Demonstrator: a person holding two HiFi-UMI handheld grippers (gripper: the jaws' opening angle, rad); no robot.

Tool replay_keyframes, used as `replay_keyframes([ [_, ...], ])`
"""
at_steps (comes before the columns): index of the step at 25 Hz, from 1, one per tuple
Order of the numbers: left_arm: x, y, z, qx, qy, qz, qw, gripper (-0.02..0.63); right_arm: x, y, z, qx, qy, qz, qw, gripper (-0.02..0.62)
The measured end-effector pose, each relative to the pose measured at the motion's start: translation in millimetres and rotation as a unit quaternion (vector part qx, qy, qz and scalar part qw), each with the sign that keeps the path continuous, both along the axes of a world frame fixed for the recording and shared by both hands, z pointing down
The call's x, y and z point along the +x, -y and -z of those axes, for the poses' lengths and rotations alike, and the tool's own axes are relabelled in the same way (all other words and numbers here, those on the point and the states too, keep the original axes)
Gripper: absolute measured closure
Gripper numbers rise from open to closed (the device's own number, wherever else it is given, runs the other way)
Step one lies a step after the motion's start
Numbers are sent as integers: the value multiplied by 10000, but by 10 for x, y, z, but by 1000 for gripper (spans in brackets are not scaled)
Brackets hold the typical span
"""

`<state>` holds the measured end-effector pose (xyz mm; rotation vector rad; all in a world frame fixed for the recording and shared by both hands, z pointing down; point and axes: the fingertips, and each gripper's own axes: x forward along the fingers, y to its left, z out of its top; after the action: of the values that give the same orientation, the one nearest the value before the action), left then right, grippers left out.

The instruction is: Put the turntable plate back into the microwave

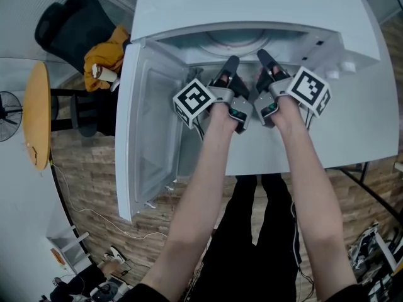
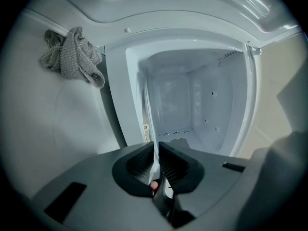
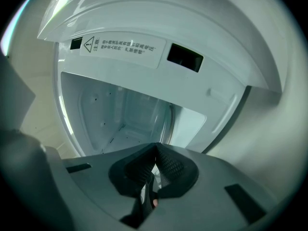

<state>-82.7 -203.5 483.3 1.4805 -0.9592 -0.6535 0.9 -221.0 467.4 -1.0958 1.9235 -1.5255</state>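
The white microwave stands with its door swung open to the left. The clear glass turntable plate shows faintly as a round rim in the mouth of the cavity. My left gripper and right gripper point into the opening side by side. In the left gripper view the plate's thin edge runs up from between the pads, and the gripper is shut on it. In the right gripper view the gripper is shut on the plate's rim. The bare cavity lies beyond.
The microwave sits on a white table. A grey knitted cloth lies left of the opening. Off to the left stand a round wooden table, a black chair with a yellow garment and a fan. Cables trail over the wooden floor.
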Motion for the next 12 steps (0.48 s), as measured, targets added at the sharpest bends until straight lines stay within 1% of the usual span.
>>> replay_keyframes([
  [5,20,76,-11,11,23,-57,10000,586,13,-9,-22,-25,15,9,10000,600],
  [7,29,66,-13,-9,-51,-55,10000,584,22,-17,-24,-8,12,0,10000,600],
  [12,34,61,-12,-30,-75,-60,9999,580,36,-44,-18,-34,43,-20,10000,597],
])
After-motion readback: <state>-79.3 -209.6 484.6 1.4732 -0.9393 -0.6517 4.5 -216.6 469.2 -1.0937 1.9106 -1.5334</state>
